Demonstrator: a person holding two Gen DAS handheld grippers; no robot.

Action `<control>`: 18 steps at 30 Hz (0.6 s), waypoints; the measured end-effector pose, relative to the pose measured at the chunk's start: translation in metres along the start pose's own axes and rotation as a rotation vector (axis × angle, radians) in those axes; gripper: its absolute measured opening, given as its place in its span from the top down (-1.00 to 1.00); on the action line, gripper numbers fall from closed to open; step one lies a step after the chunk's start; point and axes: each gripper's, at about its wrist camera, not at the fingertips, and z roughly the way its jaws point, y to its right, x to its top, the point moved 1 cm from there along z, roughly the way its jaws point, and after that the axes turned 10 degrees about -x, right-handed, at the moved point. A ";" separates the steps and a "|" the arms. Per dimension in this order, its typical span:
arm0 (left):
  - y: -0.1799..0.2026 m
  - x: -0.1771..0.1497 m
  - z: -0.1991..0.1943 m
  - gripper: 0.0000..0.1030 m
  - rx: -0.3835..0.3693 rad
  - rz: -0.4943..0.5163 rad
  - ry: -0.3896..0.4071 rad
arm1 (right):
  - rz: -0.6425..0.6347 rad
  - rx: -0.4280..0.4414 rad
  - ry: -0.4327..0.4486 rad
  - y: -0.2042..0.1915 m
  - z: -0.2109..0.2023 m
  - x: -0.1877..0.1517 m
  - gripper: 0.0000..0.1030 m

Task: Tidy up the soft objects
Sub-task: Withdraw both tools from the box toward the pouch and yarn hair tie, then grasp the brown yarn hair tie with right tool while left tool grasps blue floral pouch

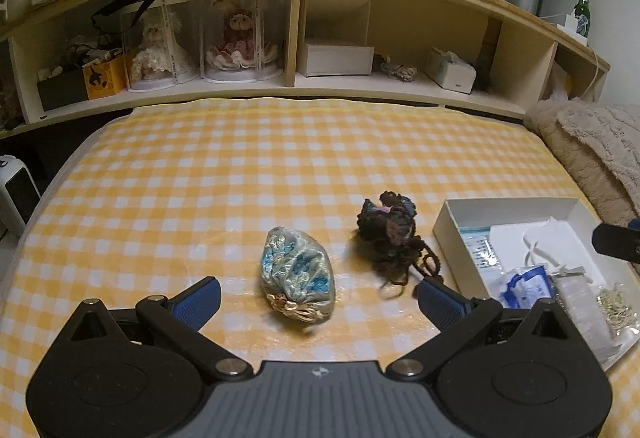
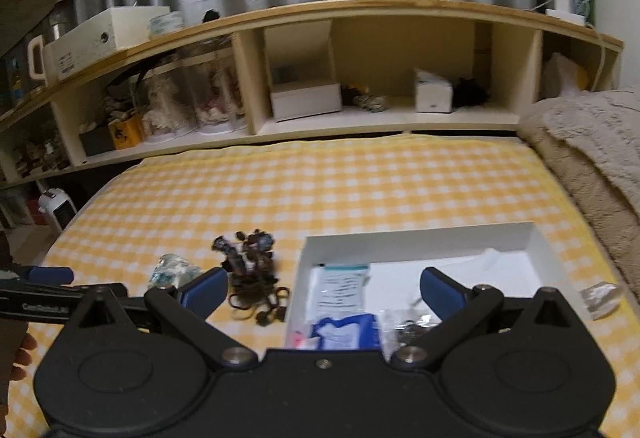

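A light blue drawstring pouch (image 1: 297, 274) lies on the yellow checked cloth (image 1: 240, 174), just ahead of my open, empty left gripper (image 1: 320, 300). A dark tangle of yarn (image 1: 390, 238) lies to its right. A white box (image 1: 452, 234) with packets and a mask stands further right. In the right wrist view my right gripper (image 2: 322, 292) is open and empty over the near edge of the white box (image 2: 420, 242). The yarn (image 2: 252, 270) and pouch (image 2: 172, 270) lie to its left. The left gripper (image 2: 48, 274) shows at the left edge.
A wooden shelf unit (image 1: 296, 38) with dolls, boxes and a tissue box runs along the far side. A beige blanket (image 1: 592, 150) lies at the right. A small white heater (image 1: 16, 190) stands on the floor at the left. A green bottle (image 1: 583, 10) stands on the shelf top.
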 end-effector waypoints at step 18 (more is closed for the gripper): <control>-0.018 0.000 0.060 -1.00 -0.069 0.130 -0.061 | -0.066 0.017 0.048 -0.040 0.070 0.014 -1.00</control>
